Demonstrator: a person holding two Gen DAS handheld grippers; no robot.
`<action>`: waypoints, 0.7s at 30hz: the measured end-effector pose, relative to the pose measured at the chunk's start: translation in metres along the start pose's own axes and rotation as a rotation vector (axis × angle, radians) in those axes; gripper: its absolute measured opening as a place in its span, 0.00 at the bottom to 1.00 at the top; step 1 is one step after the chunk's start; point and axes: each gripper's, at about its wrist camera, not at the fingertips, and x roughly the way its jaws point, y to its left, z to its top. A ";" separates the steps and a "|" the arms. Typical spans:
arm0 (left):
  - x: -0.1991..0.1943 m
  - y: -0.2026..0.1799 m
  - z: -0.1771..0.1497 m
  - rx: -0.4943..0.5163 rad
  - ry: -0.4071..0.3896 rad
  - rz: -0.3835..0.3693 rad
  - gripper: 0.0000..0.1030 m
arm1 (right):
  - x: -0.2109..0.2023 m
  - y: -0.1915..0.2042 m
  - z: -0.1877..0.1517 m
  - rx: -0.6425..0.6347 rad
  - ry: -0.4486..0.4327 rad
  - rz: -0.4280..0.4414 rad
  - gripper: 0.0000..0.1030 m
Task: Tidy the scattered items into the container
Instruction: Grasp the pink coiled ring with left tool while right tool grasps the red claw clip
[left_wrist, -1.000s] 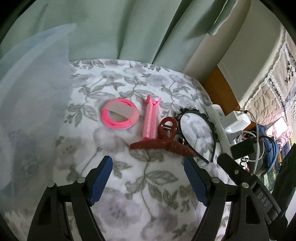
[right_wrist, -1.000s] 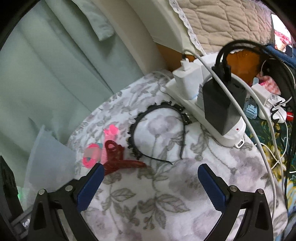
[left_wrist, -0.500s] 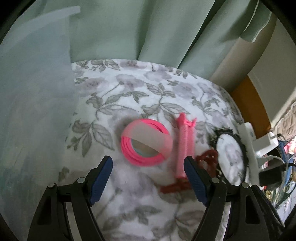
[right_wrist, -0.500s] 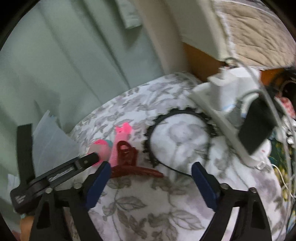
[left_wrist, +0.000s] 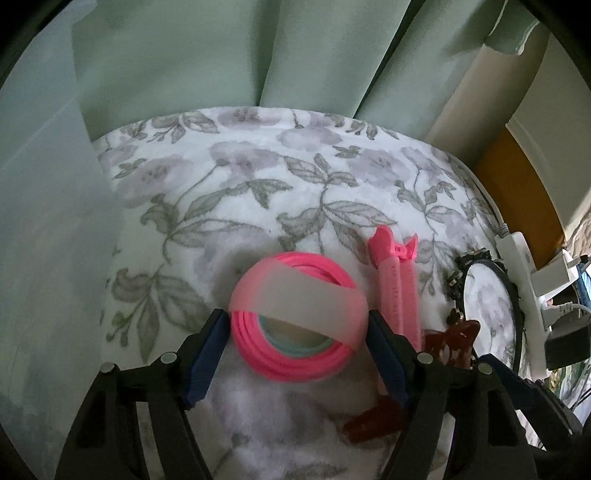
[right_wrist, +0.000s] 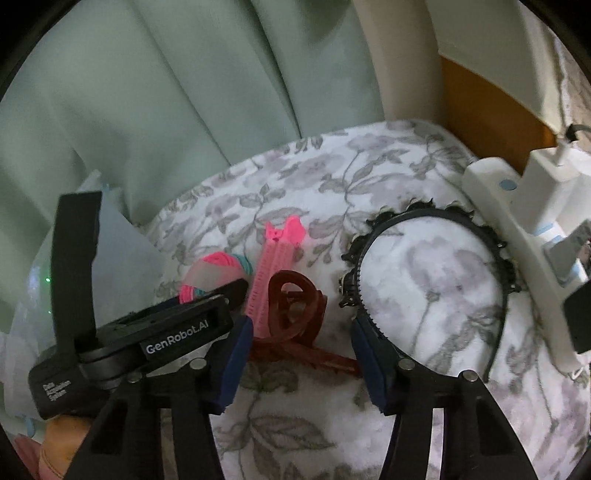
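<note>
A pink bundle of hair ties with a pale band across it lies on the floral cloth. My left gripper is open, its blue pads on either side of the bundle, close to it. A pink hair clip lies just right of it. A dark red claw clip sits between the open pads of my right gripper. A black toothed headband lies to the right, its end by the right pad. The translucent container stands at the left.
A white power strip with plugged chargers and cables runs along the right edge of the surface. Green curtains hang behind. The left gripper's body fills the lower left of the right wrist view.
Both grippers moved forward and down. The left now straddles the pink hair-tie bundle; the right now straddles the red claw clip. Both sets of jaws have narrowed somewhat.
</note>
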 end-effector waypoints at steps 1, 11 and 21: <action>0.000 0.001 0.001 0.002 -0.004 -0.005 0.74 | 0.002 0.000 0.001 -0.004 0.001 -0.002 0.56; -0.004 0.002 0.003 0.030 -0.023 -0.005 0.69 | 0.004 0.009 0.006 -0.049 0.008 -0.022 0.41; 0.002 0.005 0.007 0.010 -0.032 -0.001 0.69 | 0.024 0.004 0.006 -0.033 0.055 -0.005 0.39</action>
